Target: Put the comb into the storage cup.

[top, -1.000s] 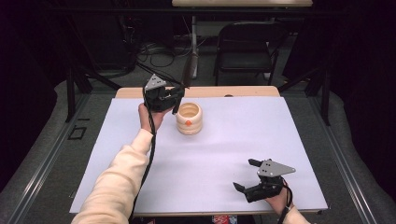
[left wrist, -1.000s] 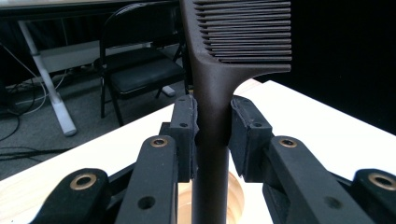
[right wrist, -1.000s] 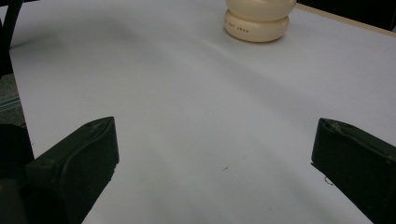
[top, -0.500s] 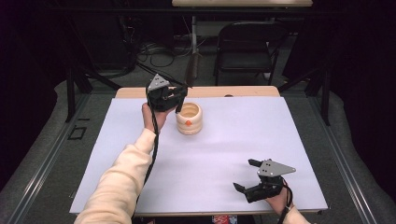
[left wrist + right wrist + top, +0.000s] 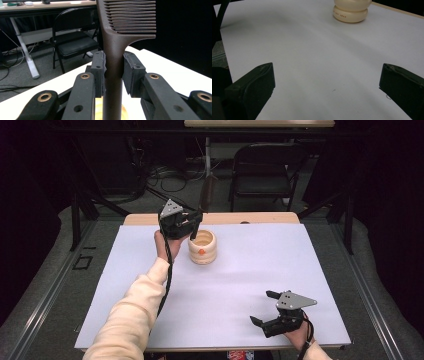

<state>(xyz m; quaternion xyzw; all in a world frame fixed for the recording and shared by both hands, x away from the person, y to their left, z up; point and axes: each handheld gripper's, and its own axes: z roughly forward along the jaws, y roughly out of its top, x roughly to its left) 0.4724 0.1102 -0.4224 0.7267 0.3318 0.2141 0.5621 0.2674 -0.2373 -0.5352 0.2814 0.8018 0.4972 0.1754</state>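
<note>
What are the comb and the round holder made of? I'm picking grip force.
Comb: likely hard plastic, dark brown, matte; moulded teeth and a faintly grainy handle. Holder: cream, smooth, slightly glossy with ribbed rings, maybe glazed ceramic or plastic; can't tell which.

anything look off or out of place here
Nothing stands out. The left tool grips a dark comb upright by its handle, over the cream holder, which stands upright on the white table. Nothing is spilled or broken.
</note>
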